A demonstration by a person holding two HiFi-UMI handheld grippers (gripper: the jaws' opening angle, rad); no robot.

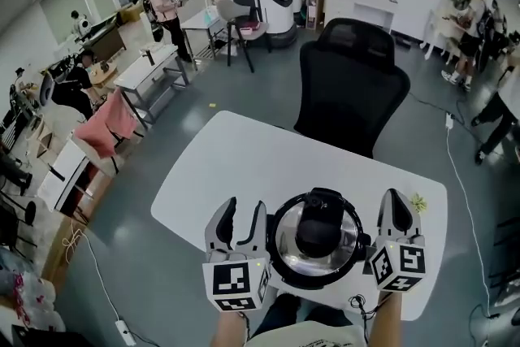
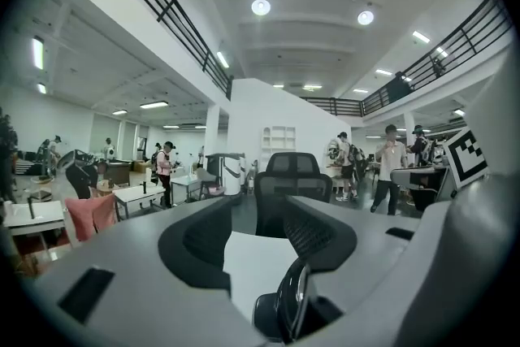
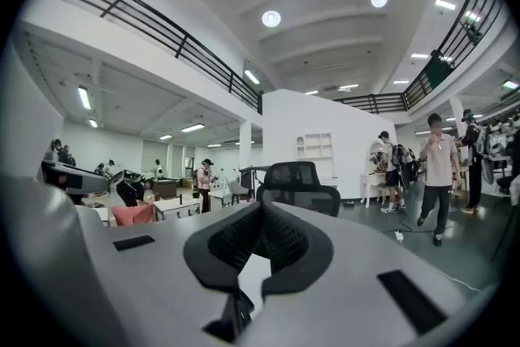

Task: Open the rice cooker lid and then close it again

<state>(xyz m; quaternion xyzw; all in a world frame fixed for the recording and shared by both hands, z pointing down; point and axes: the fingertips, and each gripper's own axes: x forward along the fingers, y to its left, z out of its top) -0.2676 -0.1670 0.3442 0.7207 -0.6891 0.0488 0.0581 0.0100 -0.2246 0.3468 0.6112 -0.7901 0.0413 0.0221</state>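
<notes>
on white rounded table: round rice cooker, shiny metal lid.

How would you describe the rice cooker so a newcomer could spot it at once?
Find the white table before the black office chair. At its near edge stands the rice cooker. Only it is round, with a shiny metal lid.

Large open lab-office: work desks, office chair, mezzanine.
</notes>
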